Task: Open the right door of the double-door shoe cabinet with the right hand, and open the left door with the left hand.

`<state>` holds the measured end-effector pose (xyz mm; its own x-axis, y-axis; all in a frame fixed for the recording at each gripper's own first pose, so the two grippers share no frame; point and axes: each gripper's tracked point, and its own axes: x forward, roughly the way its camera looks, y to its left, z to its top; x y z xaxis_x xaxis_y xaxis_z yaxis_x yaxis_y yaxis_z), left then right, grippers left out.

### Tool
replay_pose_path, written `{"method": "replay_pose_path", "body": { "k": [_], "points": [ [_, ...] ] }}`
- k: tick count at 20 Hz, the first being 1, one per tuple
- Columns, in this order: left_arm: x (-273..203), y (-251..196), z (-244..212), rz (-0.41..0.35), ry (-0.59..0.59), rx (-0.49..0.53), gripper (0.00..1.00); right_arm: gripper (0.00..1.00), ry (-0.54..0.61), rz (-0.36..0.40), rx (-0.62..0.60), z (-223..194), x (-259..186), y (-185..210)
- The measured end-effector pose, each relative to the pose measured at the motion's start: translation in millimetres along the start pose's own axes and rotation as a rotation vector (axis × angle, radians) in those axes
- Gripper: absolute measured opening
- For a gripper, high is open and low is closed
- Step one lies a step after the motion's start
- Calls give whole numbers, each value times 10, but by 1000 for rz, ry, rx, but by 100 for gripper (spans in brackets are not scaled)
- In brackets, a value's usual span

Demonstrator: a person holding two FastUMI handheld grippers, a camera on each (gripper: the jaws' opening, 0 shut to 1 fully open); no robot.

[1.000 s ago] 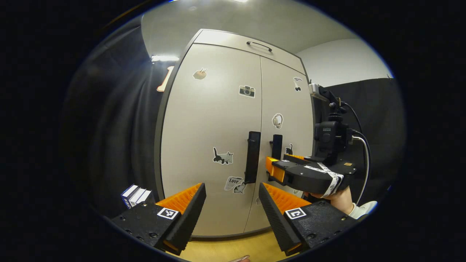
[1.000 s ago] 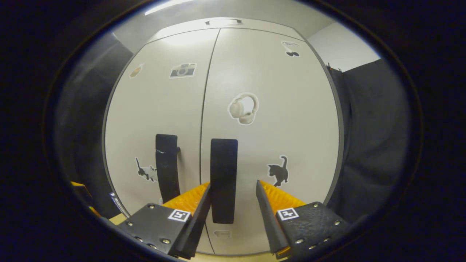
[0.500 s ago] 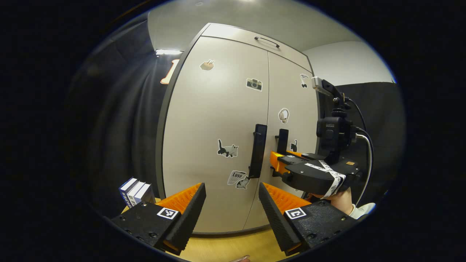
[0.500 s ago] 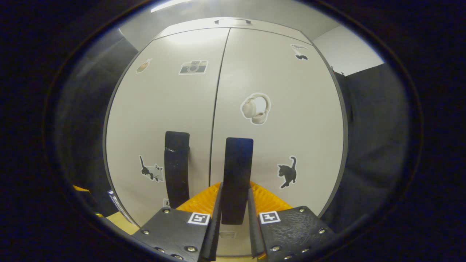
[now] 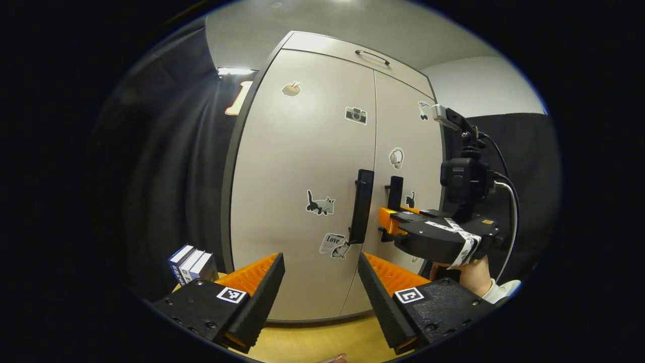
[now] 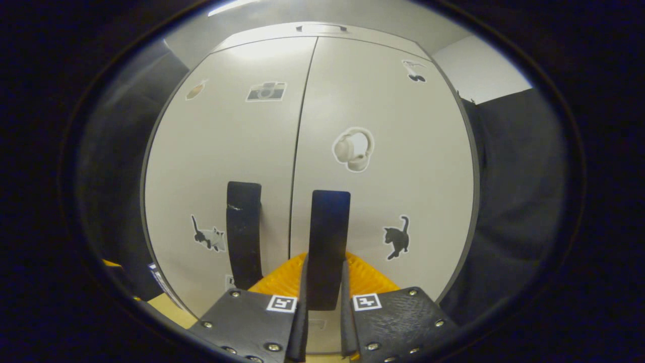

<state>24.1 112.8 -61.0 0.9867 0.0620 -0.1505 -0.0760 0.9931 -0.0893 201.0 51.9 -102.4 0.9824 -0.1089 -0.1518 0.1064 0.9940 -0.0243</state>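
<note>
Between its fingers, the right gripper [image 6: 323, 302] clamped the right door's handle [image 6: 328, 237]; a steady straight pull would swing it. Ahead of the wide-open left gripper [image 5: 321, 282] stood the left handle [image 5: 363, 204].

One legible text found: the word "Love" on a newspaper-style sticker [image 5: 332, 243] low on the left door [image 5: 302, 201] of the shoe cabinet; book spines [image 5: 191, 264] illegible
</note>
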Motion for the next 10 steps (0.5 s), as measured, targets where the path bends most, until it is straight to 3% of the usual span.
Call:
{"method": "replay_pose_path", "body": {
  "k": [7,10],
  "points": [
    [-68,-206,73,-29,-21,0,94,26,15,25,-18,13,-347,-114],
    [-124,-438,121,-59,-26,17,91,26,26,49,-29,34,-481,-174]
  ]
}}
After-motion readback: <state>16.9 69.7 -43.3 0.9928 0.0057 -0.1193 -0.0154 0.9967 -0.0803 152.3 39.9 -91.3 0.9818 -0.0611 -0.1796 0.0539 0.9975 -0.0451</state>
